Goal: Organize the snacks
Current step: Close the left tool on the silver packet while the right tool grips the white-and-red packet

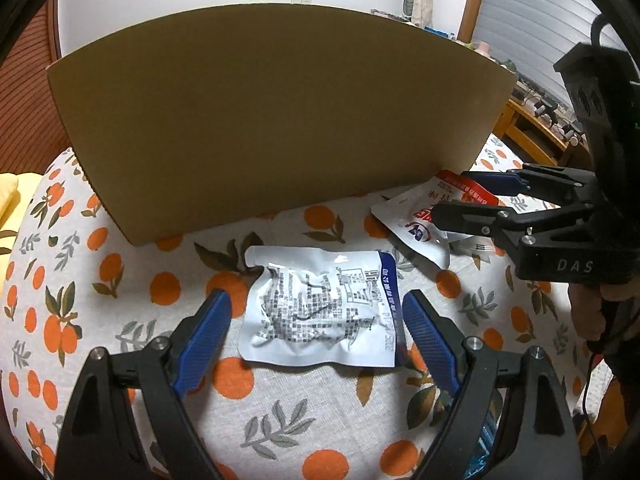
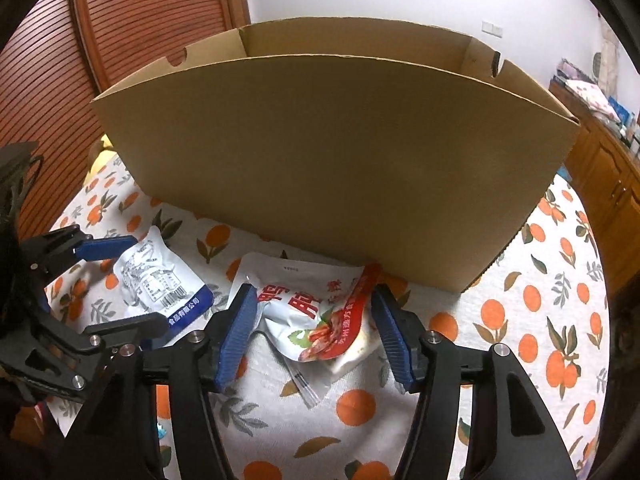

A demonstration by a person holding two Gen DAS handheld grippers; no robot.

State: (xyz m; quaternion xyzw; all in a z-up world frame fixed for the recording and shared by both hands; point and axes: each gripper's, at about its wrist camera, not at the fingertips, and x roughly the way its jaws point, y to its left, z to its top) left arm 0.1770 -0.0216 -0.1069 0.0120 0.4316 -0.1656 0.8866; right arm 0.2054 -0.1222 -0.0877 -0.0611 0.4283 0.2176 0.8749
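A white and blue snack packet (image 1: 320, 312) lies print side up on the orange-patterned tablecloth (image 1: 320, 420). My left gripper (image 1: 316, 304) stands open, with its blue pads on either side of the packet and small gaps to it. To the right, a white and red snack packet (image 2: 316, 312) lies crumpled against the foot of the tall cardboard box (image 2: 332, 168). My right gripper (image 2: 314, 296) straddles this packet with its pads close beside it and not pressing. Each gripper shows in the other's view: the left gripper (image 2: 146, 282) and the right gripper (image 1: 452, 194).
The box (image 1: 260, 120) is open at the top and its near wall fills the space behind both packets. A thin clear wrapper (image 2: 304, 388) lies under the red packet. A wooden cabinet (image 2: 612, 184) stands to the right, and a slatted door (image 2: 132, 20) to the back left.
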